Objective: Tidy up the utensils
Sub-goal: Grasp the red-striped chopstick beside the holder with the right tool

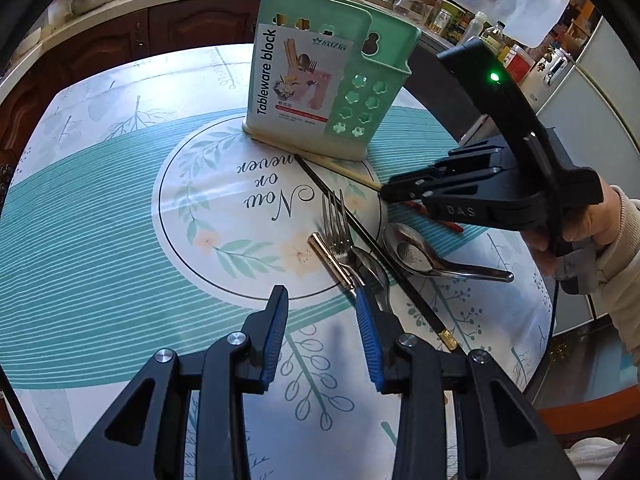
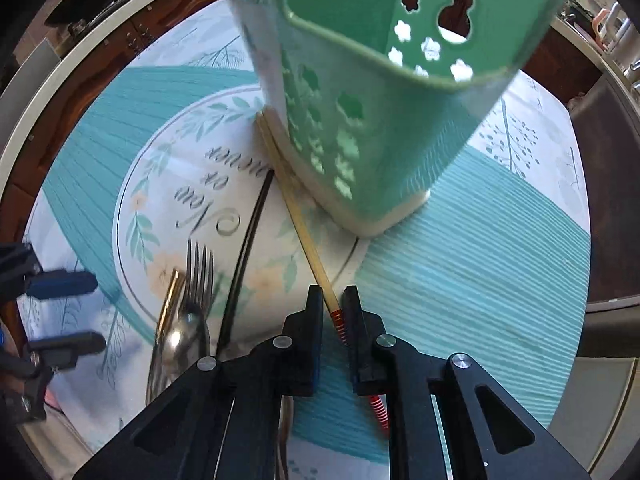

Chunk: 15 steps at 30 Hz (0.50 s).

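chopstick: pale wood w/ red-ringed end, lying by holder base, mid surface.
R gripper: my fingers pinching its red end.
L gripper: fingers spread, over fork.
room: kitchen cabinets behind.

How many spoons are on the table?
2. One big spoon lies right of the black chopstick; another spoon lies under the fork. More could be hidden.
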Motion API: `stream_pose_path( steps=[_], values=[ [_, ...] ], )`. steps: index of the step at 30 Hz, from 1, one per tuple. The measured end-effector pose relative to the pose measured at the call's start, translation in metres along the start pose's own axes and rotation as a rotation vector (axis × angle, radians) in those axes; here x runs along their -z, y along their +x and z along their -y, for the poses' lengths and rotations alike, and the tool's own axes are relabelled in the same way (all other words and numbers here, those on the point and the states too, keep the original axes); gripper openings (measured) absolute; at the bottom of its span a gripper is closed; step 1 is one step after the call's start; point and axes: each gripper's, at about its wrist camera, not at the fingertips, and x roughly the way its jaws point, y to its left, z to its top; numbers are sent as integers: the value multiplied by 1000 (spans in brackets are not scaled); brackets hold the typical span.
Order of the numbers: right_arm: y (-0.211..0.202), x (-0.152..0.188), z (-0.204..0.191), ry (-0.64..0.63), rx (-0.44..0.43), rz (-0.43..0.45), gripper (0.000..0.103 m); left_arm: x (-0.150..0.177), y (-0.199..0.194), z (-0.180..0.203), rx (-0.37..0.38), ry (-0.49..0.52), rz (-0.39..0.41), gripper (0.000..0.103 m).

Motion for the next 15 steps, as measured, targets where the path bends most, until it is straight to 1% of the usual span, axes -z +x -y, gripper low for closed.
stream_pose_path(
  steps=[5, 7, 10, 15],
  values=[
    [-4, 15, -1, -52, -19, -81, 10, 0, 0, 2, 3, 4, -2, 33],
    [-4, 17, -3, -62, -15, -94, 11, 0, 0, 3, 7, 3, -1, 33],
    [-3, 11, -7, -62, -20, -93, 14, 0, 0, 3, 8, 4, -3, 33],
    [0, -8, -21, -101, -11, -90, 14, -2, -2, 3, 9, 7, 4, 33]
  ],
)
